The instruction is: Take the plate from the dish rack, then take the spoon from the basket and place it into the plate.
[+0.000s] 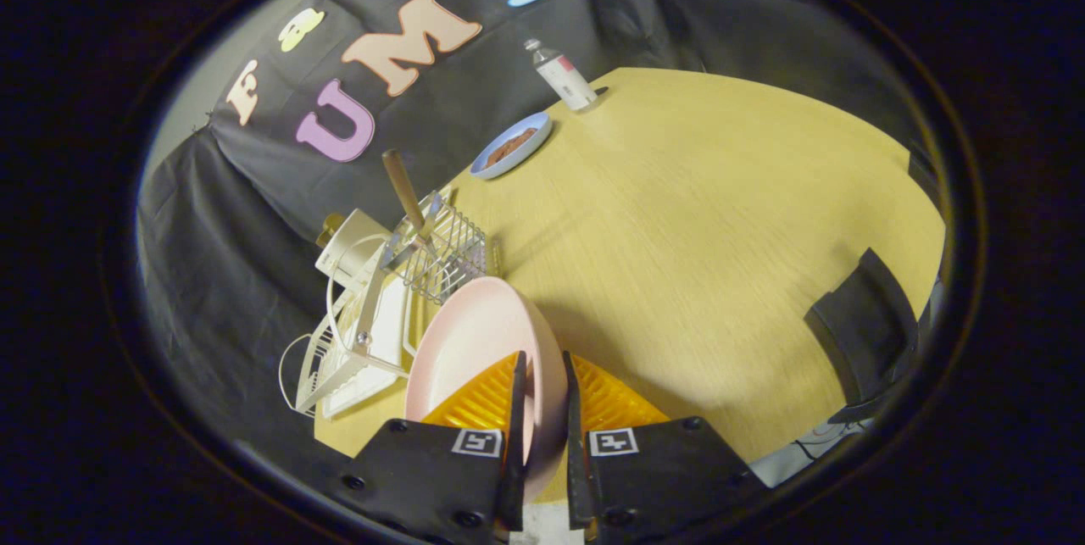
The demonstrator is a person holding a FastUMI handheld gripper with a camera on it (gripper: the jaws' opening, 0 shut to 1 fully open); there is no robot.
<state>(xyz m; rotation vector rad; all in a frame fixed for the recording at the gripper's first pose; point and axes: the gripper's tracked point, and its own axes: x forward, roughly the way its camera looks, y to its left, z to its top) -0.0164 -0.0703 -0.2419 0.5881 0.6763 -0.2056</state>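
My gripper [542, 380] is shut on the rim of a pale pink plate [475, 342], which stands on edge between the fingers. Just beyond the plate sits the white wire dish rack [352, 342] on the wooden table [695, 214]. A small wire basket [445, 253] hangs at the far end of the rack. The spoon's wooden handle [403, 185] sticks up out of that basket; its bowl is hidden inside.
A blue plate [511, 146] with brown food lies farther back on the table. A white bottle [561, 75] stands beyond it near the booth's cloth wall. A black strap [865, 325] hangs over the table's edge to the right of the fingers.
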